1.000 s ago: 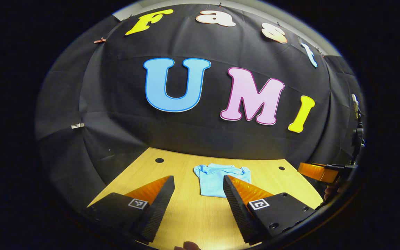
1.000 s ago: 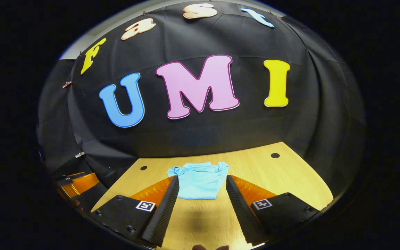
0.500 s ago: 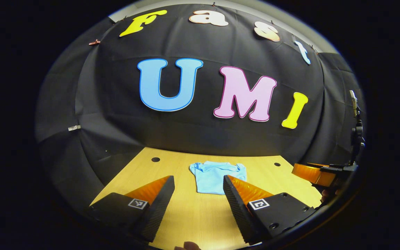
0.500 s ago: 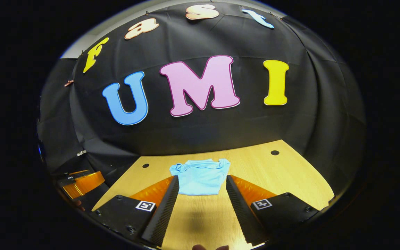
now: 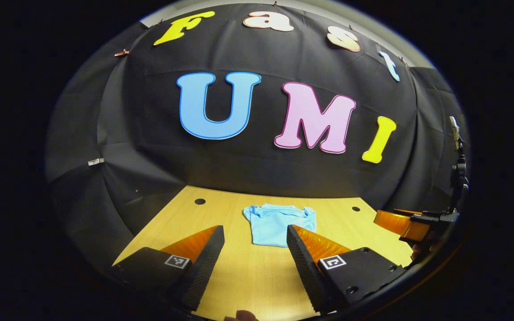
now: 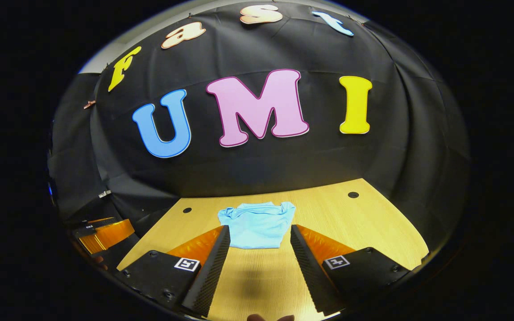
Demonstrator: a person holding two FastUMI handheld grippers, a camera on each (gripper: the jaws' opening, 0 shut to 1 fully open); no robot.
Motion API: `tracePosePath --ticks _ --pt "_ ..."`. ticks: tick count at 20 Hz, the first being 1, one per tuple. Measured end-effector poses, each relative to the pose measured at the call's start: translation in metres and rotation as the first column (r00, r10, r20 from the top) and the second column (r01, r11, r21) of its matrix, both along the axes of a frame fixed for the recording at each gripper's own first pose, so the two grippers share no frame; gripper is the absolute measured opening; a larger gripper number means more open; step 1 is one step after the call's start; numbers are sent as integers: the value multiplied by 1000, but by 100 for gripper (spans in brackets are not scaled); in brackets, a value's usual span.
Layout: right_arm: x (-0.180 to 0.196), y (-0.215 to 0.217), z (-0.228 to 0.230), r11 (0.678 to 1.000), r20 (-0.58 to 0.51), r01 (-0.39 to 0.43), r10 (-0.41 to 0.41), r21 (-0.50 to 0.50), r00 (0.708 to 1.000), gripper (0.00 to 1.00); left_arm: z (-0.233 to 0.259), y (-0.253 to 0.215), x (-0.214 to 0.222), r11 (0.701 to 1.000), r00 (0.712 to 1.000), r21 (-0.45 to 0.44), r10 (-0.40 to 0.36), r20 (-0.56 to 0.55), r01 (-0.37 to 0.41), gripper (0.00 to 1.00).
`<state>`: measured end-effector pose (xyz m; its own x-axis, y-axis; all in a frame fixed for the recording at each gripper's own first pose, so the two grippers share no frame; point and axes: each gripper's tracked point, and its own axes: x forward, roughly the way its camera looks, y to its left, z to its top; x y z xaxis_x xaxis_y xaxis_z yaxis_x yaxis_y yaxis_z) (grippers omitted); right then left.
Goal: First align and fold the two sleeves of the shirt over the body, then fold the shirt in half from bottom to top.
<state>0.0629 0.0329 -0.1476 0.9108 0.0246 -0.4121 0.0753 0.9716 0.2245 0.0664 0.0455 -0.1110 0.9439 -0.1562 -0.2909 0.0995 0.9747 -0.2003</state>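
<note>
Left gripper view: the left gripper (image 5: 255,232) hangs with fingers spread, holding nothing, short of the folded light-blue shirt (image 5: 279,226) on the wooden table (image 5: 239,276).

Right gripper view: the right gripper (image 6: 260,233) is likewise spread, just short of the shirt. Any stray nudge would likely undo the loose fold.
</note>
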Motion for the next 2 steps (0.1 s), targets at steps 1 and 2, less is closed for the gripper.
tracePosePath --ticks 1,2 --pt "-1 1 0 1000 1 -1 1 1 1000 85 1 0 -2 1000 1000 2 -4 0 4 90" --pt "-4 2 1 1000 1 0 0 0 1000 85 0 -1 -3 1000 1000 5 -11 -1 11 90"
